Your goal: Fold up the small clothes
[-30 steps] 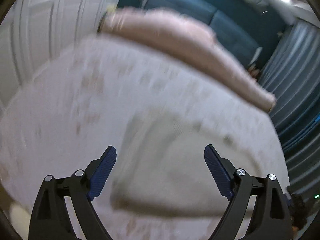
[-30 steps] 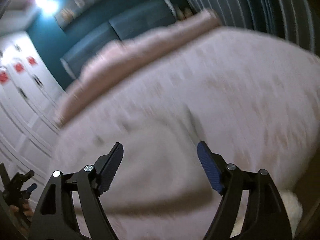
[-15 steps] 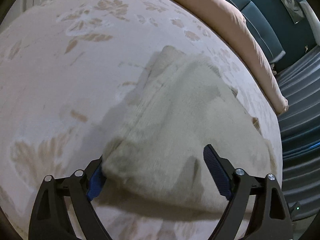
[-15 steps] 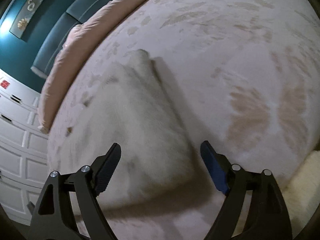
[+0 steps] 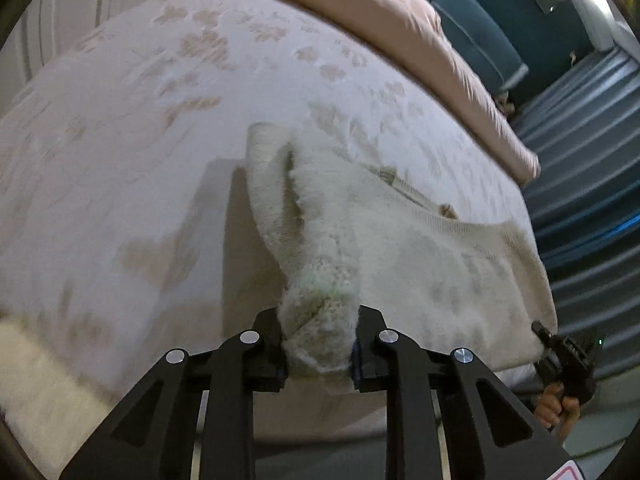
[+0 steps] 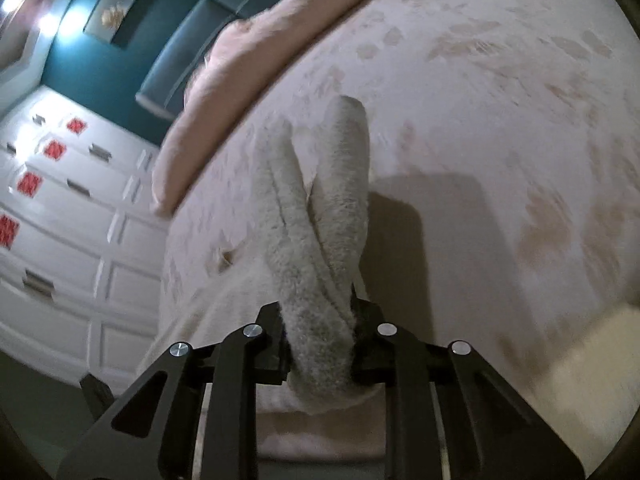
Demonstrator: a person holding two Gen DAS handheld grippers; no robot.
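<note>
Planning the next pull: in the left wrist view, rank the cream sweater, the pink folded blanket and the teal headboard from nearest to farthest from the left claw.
1. Cream sweater: bunched between the left claw as it closes.
2. Pink folded blanket: across the bed's far end.
3. Teal headboard: behind the blanket, upper right.

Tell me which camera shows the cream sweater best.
The left wrist view. There the sweater spreads across the bed, neckline showing, its near edge bunched in the closing left gripper. The right wrist view shows only a bunched ridge of the sweater running into the closing right gripper.
</note>
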